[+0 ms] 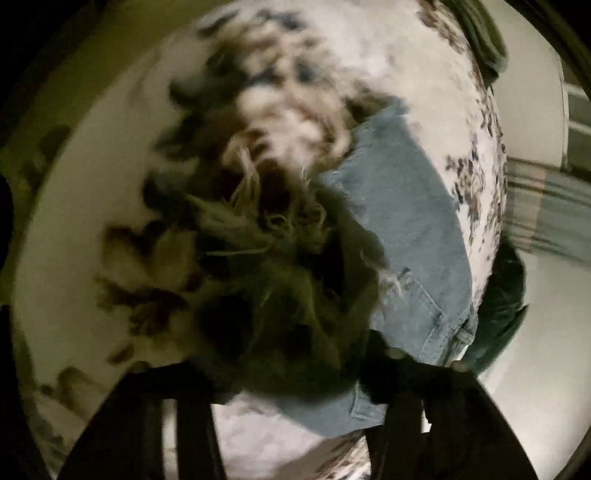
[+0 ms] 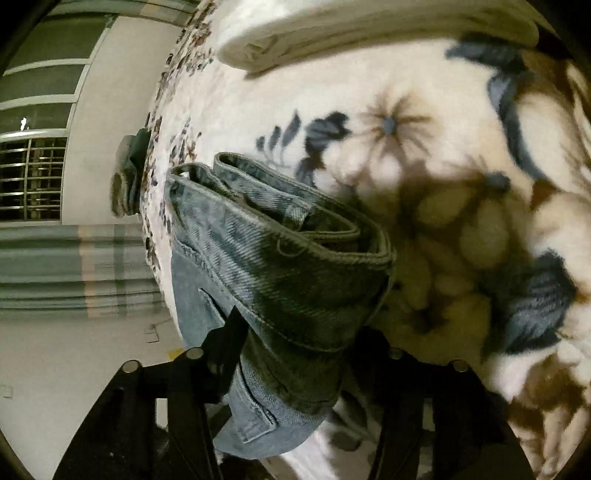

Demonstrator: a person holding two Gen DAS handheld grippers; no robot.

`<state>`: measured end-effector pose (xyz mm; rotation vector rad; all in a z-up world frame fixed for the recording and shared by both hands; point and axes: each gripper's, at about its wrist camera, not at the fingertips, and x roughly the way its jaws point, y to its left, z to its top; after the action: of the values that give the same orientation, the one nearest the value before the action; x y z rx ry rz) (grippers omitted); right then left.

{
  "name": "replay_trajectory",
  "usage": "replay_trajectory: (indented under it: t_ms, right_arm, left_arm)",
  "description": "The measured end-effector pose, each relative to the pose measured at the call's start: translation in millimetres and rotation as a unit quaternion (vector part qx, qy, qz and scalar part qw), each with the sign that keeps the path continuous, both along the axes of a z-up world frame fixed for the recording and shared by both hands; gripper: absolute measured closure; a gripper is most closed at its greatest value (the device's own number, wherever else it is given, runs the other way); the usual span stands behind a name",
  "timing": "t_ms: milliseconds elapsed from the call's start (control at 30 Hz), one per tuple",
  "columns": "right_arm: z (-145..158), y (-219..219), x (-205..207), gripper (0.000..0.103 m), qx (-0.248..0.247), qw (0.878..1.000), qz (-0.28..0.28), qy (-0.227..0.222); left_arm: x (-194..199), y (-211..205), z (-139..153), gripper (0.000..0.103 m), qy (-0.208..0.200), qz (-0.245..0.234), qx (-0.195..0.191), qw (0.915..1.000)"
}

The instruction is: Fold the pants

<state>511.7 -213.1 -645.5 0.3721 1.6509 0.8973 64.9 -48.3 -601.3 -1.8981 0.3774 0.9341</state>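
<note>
The pants, light blue jeans, lie on a bed covered with a white blanket printed with brown and blue flowers. In the right wrist view they are folded over into a thick bundle, the waistband and layered edges stacked toward the far side, a pocket seam showing near the bed's edge. The right claw sits around the near end of this bundle: one dark finger presses against the denim on the side toward the bed's edge, the other lies on the opposite side, so the claw is clamped on the pants.

In the left wrist view, much blurred, the frayed hem of the jeans, with pale loose threads, hangs in shadow just ahead of the left claw. Blue denim stretches from there toward the bed's edge. The dark fabric fills the gap between the fingers; the left claw appears to grip it, though blur hides the contact.

A folded white cloth lies at the far edge of the bed.
</note>
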Motion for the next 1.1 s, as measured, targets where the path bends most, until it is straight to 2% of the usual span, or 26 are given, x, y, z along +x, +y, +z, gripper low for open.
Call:
replay_trajectory:
  t_ms: [33,100,133,167,200,233,333,400,533,700,867,967,1033,1100]
  right_arm:
    - [-6,-2,2,0.037,0.004,1.000,0.001,0.007]
    - [-12,4,4,0.034,0.010,1.000,-0.001,0.015]
    - [-14,9,4,0.033,0.010,1.000,-0.003,0.015]
    - [-15,12,5,0.033,0.010,1.000,-0.007,0.012]
    - [-13,15,5,0.037,0.006,1.000,-0.016,0.005]
    - [-11,16,3,0.052,0.005,1.000,-0.022,-0.002]
    - [2,15,-3,0.074,-0.002,0.999,-0.042,-0.016]
    - [16,11,-8,0.078,-0.004,0.998,-0.057,-0.013]
    - [49,1,-20,0.083,-0.006,0.997,-0.080,-0.004]
    - [108,2,-21,0.086,0.003,0.994,-0.109,-0.014]
    - [164,-12,7,0.087,0.022,0.985,-0.169,-0.027]
    - [204,-25,44,0.087,0.033,0.972,-0.228,-0.051]
    - [223,-39,70,0.087,0.037,0.961,-0.264,-0.069]
    - [245,-57,101,0.087,0.044,0.945,-0.310,-0.094]
  left_arm:
    - [-1,0,-2,0.049,-0.009,0.009,0.005,0.9999]
    - [3,5,3,0.049,0.002,-0.004,0.018,0.9998]
    - [6,6,8,0.052,0.011,-0.013,0.028,0.9995]
    - [9,8,12,0.061,0.021,-0.019,0.037,0.9989]
    - [11,11,16,0.075,0.027,-0.024,0.045,0.9983]
    - [13,15,20,0.075,0.031,-0.032,0.049,0.9978]
    - [12,28,41,0.077,0.044,-0.051,0.067,0.9955]
    - [14,37,61,0.077,0.051,-0.070,0.082,0.9928]
    - [26,59,114,0.078,0.072,-0.131,0.119,0.9816]
    - [52,91,174,0.078,0.068,-0.187,0.166,0.9660]
    - [113,126,212,0.078,0.027,-0.241,0.196,0.9502]
    - [177,148,228,0.078,-0.015,-0.279,0.205,0.9378]
    - [233,159,236,0.078,-0.050,-0.312,0.210,0.9253]
    - [288,165,246,0.078,-0.079,-0.346,0.225,0.9077]
